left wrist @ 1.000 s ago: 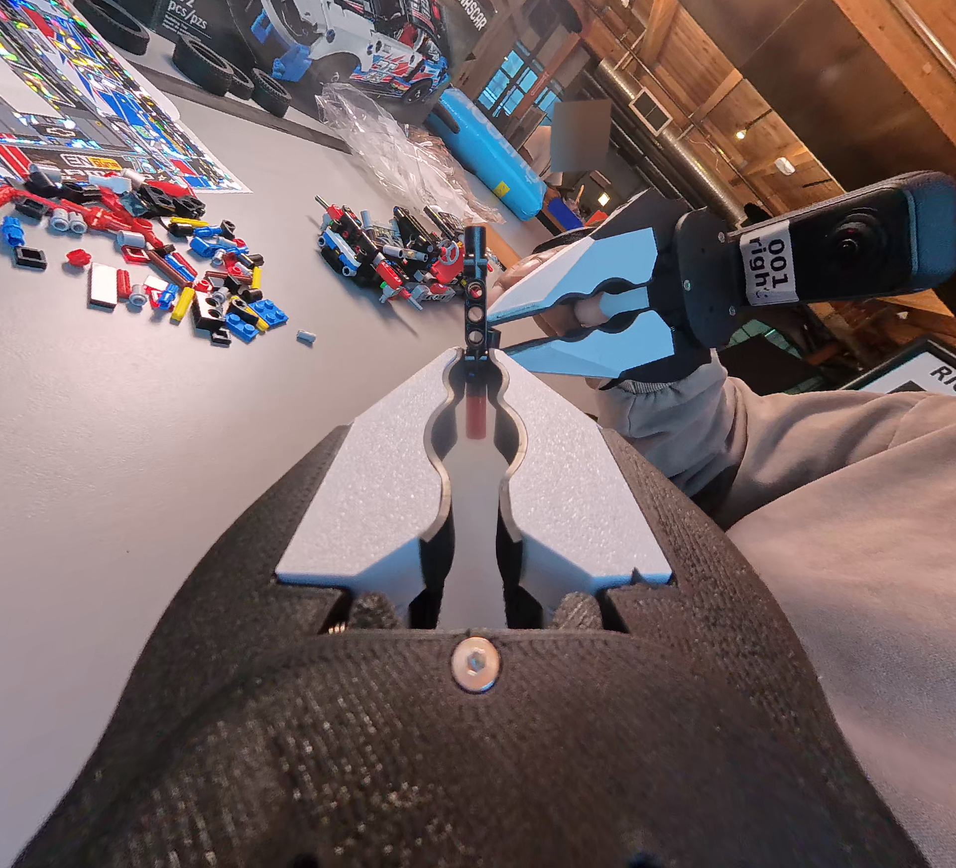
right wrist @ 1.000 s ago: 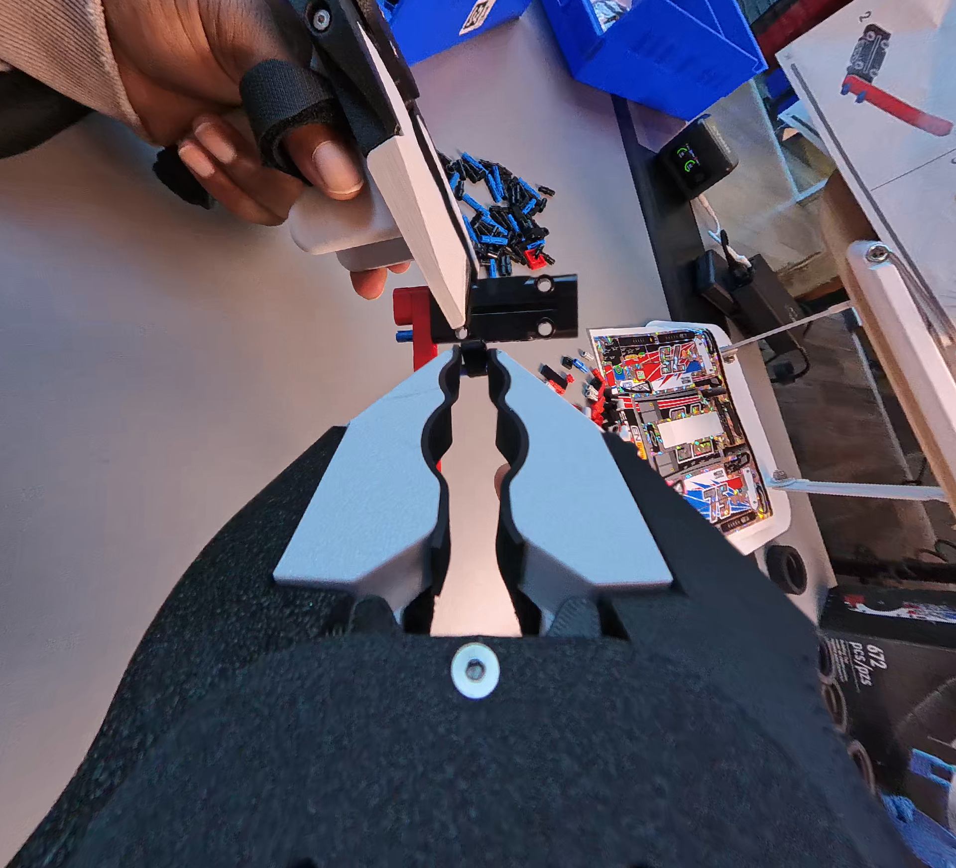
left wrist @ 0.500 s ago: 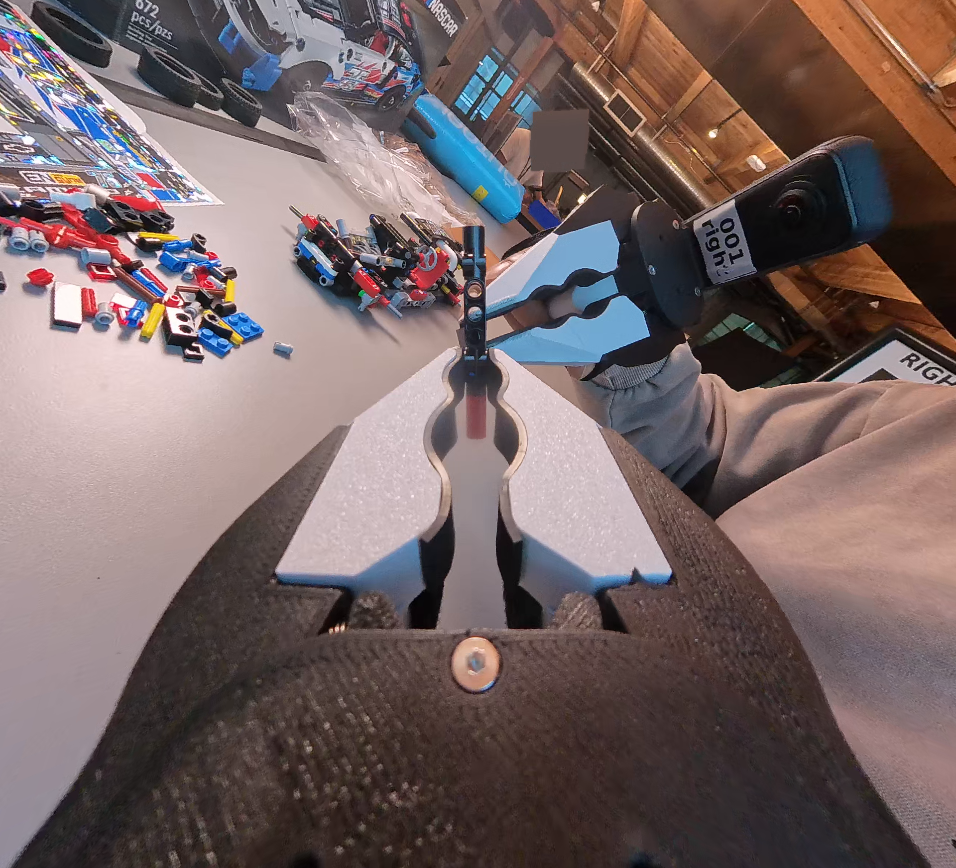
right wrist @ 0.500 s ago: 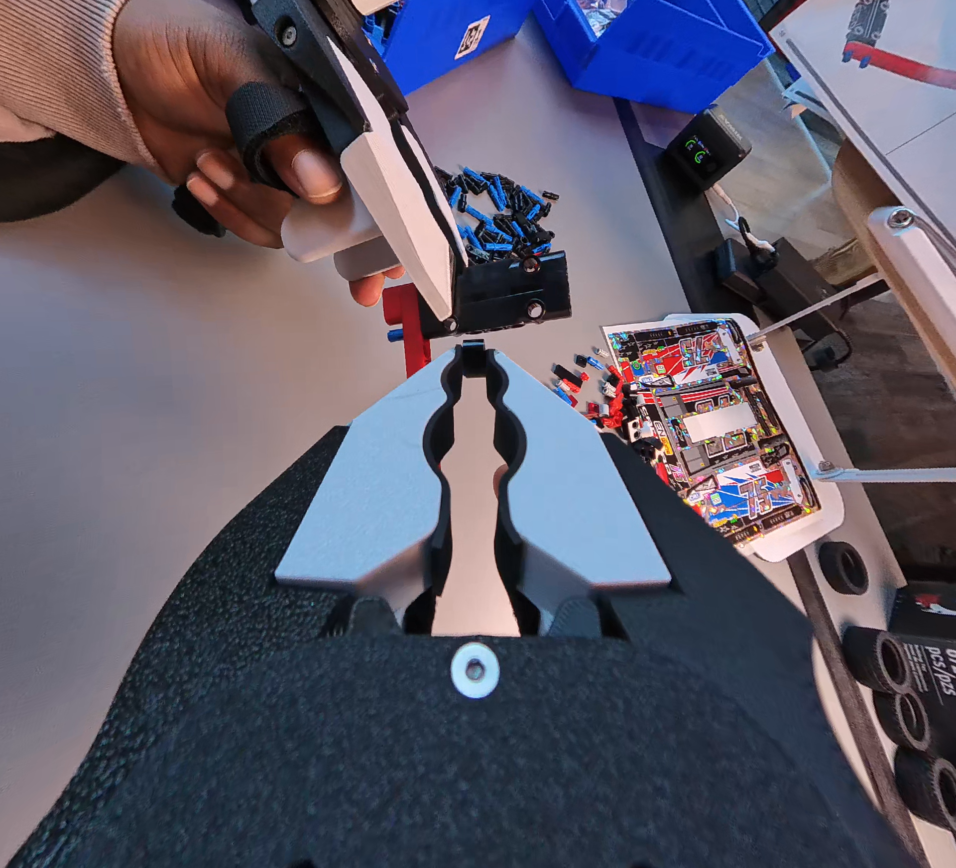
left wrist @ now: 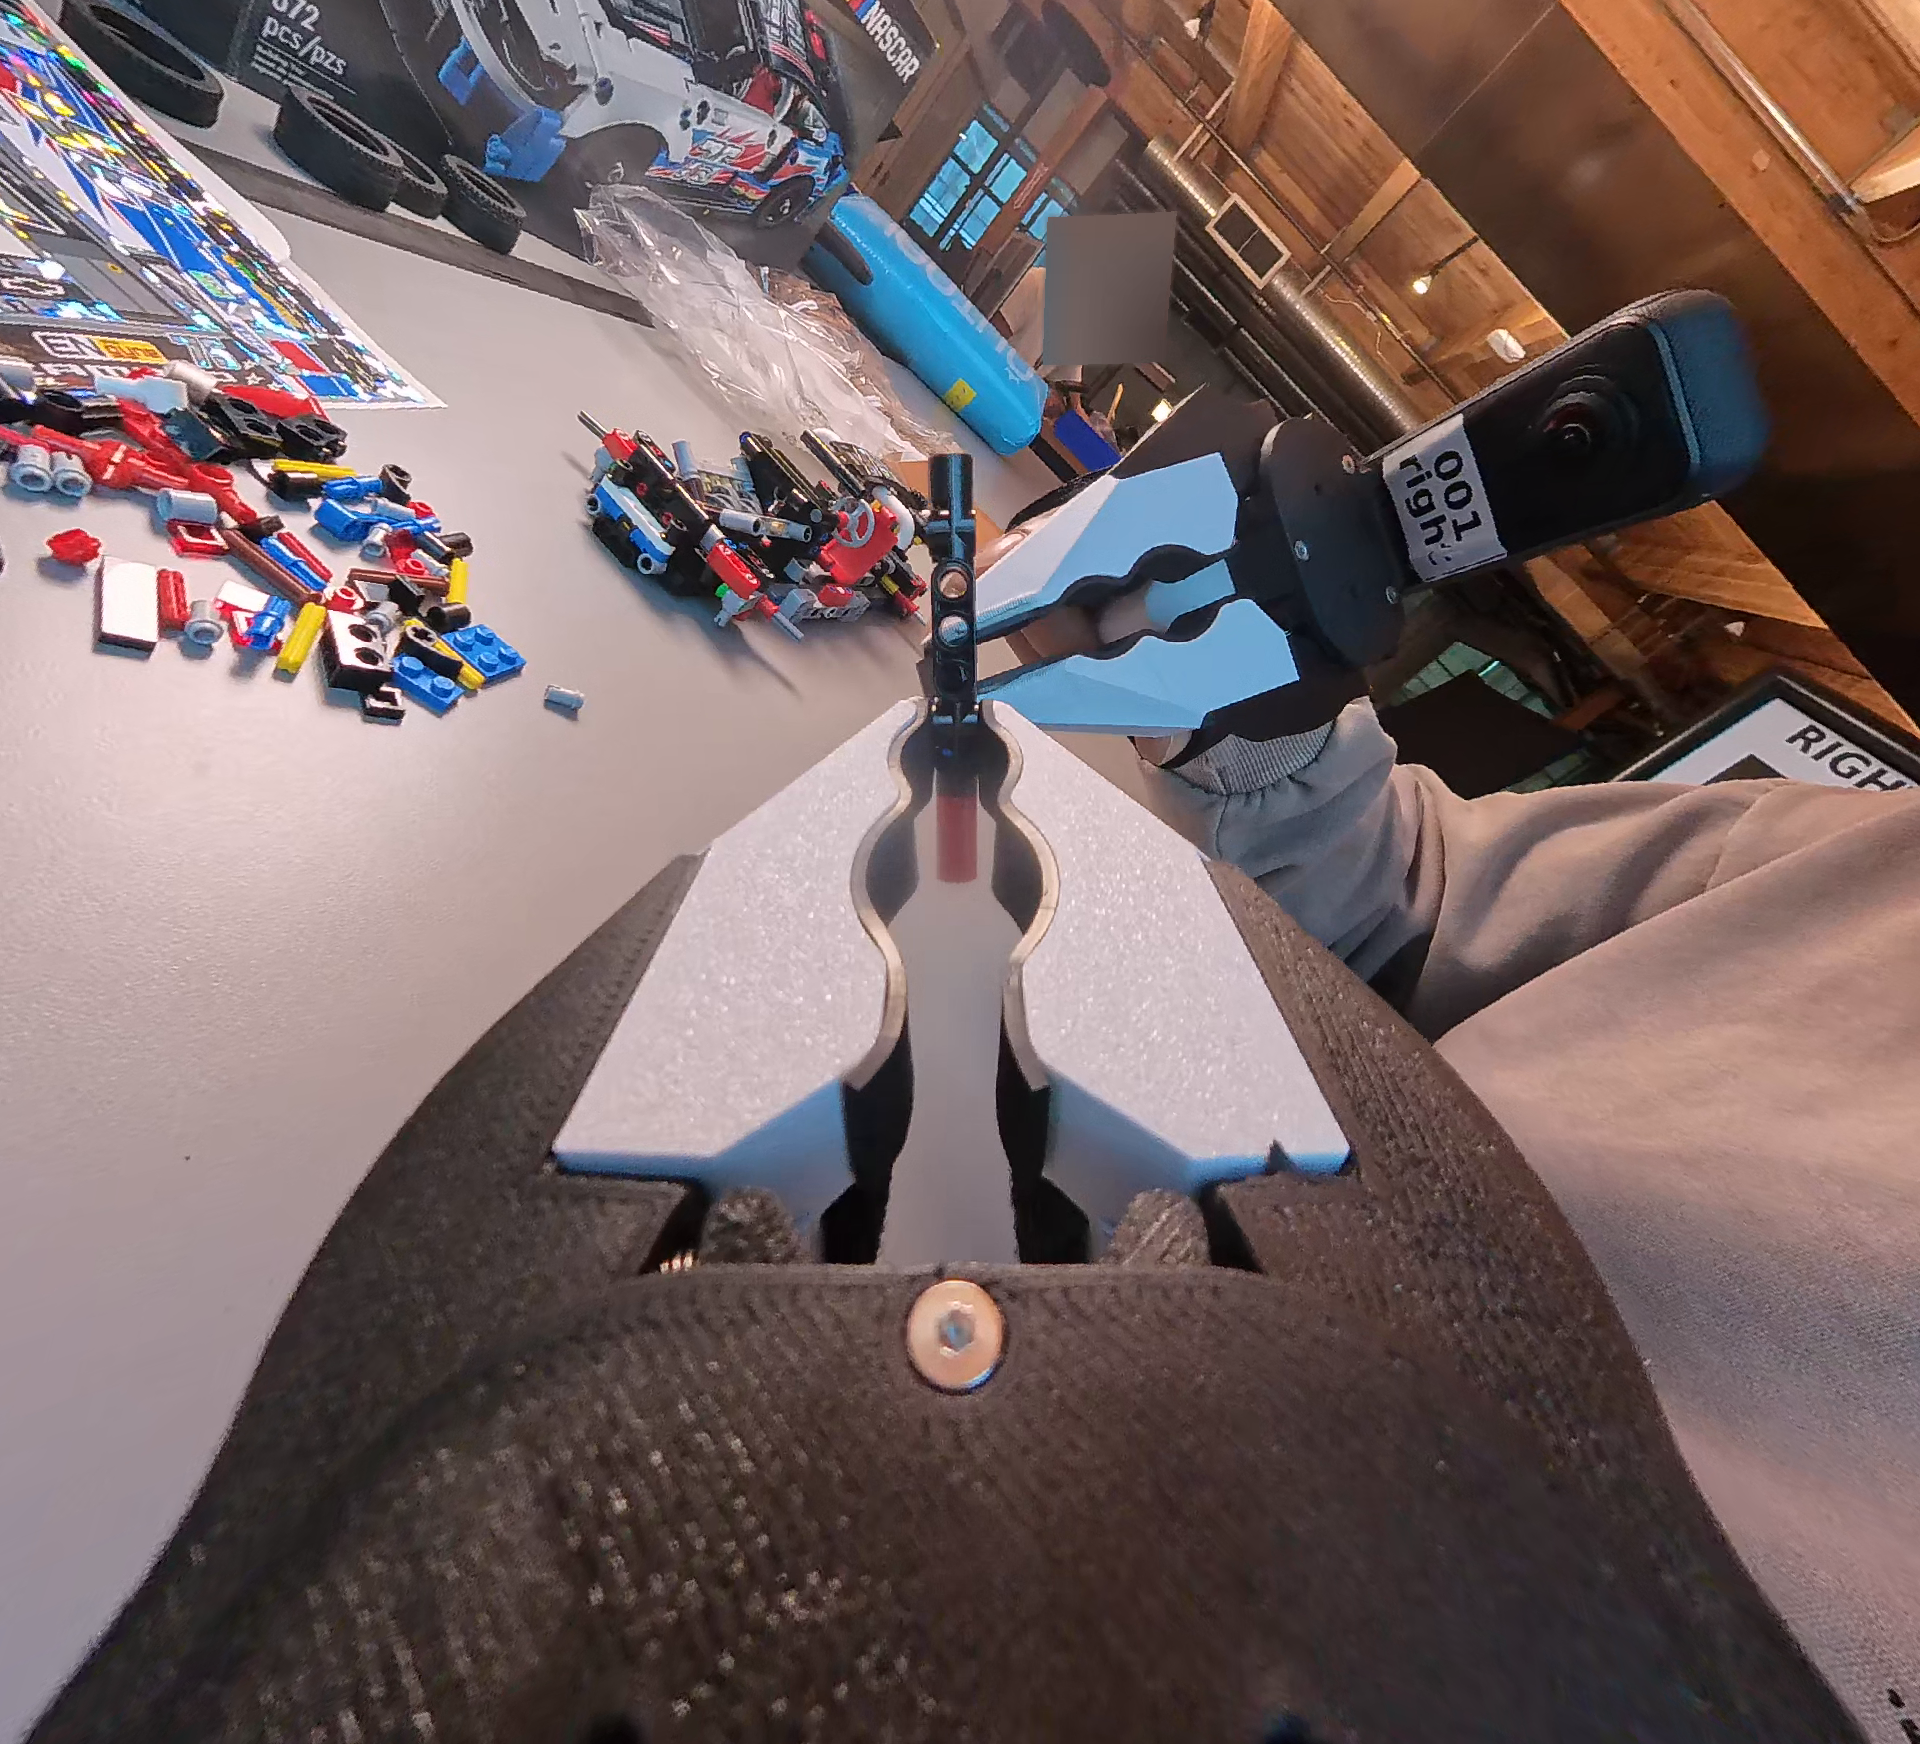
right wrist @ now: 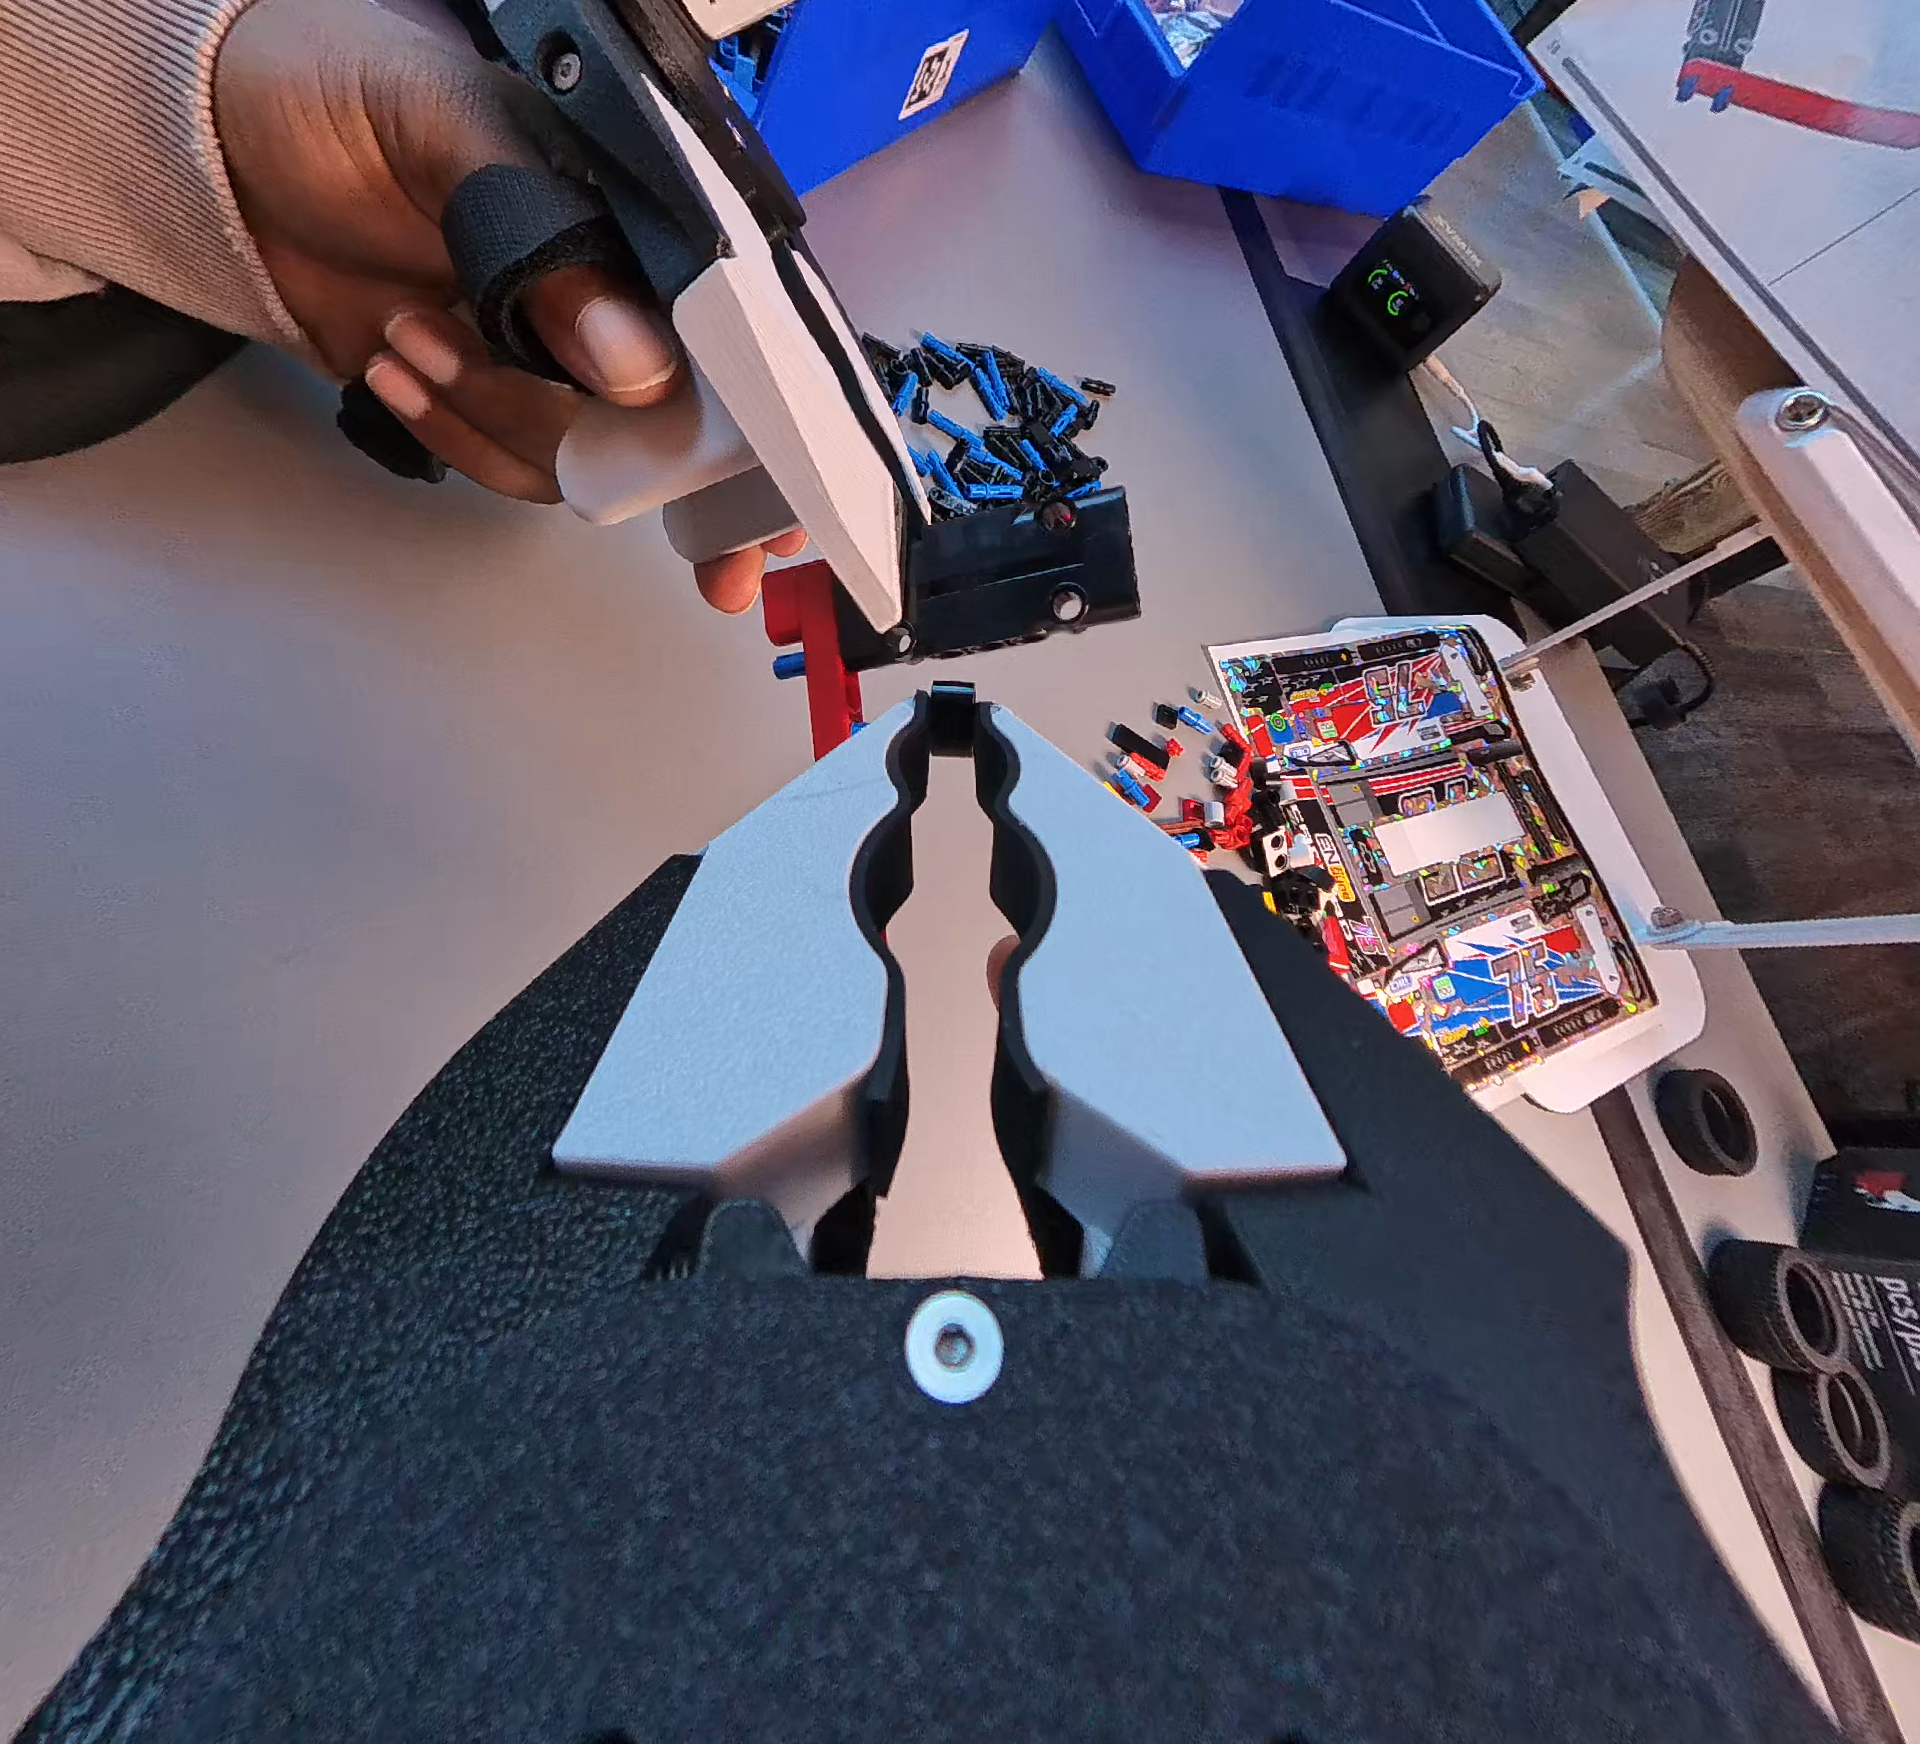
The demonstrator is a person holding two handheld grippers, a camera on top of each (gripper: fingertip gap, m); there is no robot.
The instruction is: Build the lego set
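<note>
1. Right wrist view shows the black frame piece [right wrist: 1023,577] just above centre of the frame, held in the air over the grey table [right wrist: 260,707] by the left gripper [right wrist: 899,572], whose fingers are clamped on its left end; a red beam [right wrist: 821,655] hangs from the same end.
2. Just below it, the right gripper [right wrist: 951,720] pinches a small black pin [right wrist: 952,702] at its tips, close under the frame's lower edge but not touching.
3. Left wrist view sees the frame [left wrist: 951,593] edge-on at centre, upright between the left gripper's [left wrist: 951,718] closed tips, with the right gripper [left wrist: 997,624] coming in from the right.
4. To seat the pin well, I judge it should line up with a hole in the frame's edge before any push, square to the hole axis.
5. The left grip should brace against the push, since the frame is held by one end and may pivot.
6. Loose pins [right wrist: 997,427] lie farther back near the blue bins [right wrist: 1299,84]; the sticker sheet [right wrist: 1434,853] sits at right, well clear.
</note>
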